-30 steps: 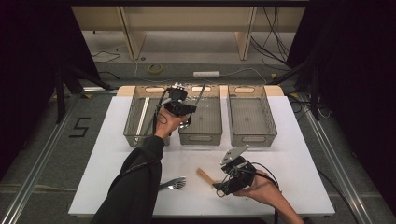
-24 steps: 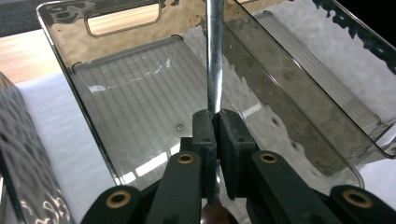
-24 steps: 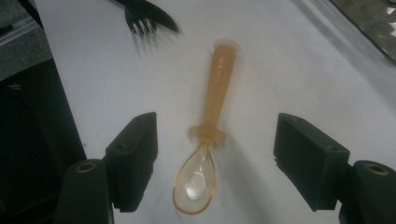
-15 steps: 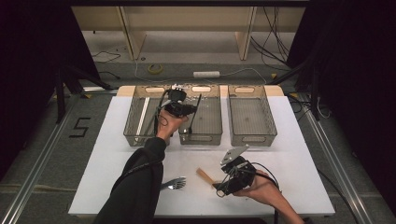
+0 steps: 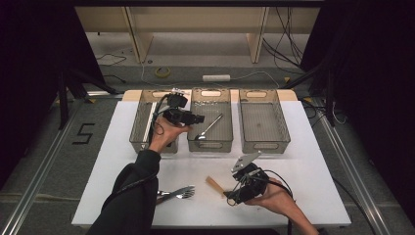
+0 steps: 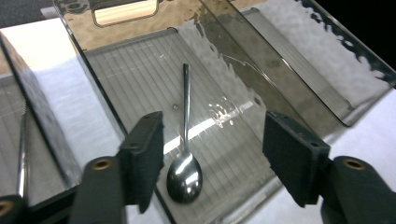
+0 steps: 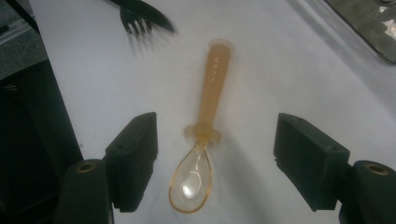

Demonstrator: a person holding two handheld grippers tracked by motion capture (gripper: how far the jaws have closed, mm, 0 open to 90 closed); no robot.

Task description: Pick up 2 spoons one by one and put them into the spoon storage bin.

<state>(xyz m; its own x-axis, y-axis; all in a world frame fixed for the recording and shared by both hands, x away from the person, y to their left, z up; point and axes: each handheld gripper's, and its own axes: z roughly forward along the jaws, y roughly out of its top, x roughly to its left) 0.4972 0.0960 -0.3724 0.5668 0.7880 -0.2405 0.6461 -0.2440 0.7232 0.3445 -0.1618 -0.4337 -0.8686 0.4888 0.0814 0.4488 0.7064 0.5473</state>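
A metal spoon (image 5: 209, 128) (image 6: 185, 140) lies flat on the floor of the middle clear bin (image 5: 211, 145) (image 6: 140, 60), bowl toward me. My left gripper (image 5: 196, 118) (image 6: 212, 163) hovers over that bin's near left corner. Its jaws have just been opening and now stand open, with the spoon below the gap and untouched. On the white table (image 5: 318, 161) lies a translucent orange plastic spoon (image 5: 214, 184) (image 7: 205, 135). My right gripper (image 5: 230, 198) (image 7: 215, 158) stands open around its bowl end without touching it.
Three clear bins stand in a row at the table's far side. The left bin (image 5: 139, 132) holds a slim metal utensil (image 6: 21, 154); the right bin (image 5: 264, 145) has a bare floor. A metal fork (image 5: 177, 194) (image 7: 140, 18) lies near the left sleeve at the front edge.
The left gripper has opened and let go of the metal spoon, which now lies in the middle bin. The left hand has lifted and drawn back a little. The right hand has kept still.
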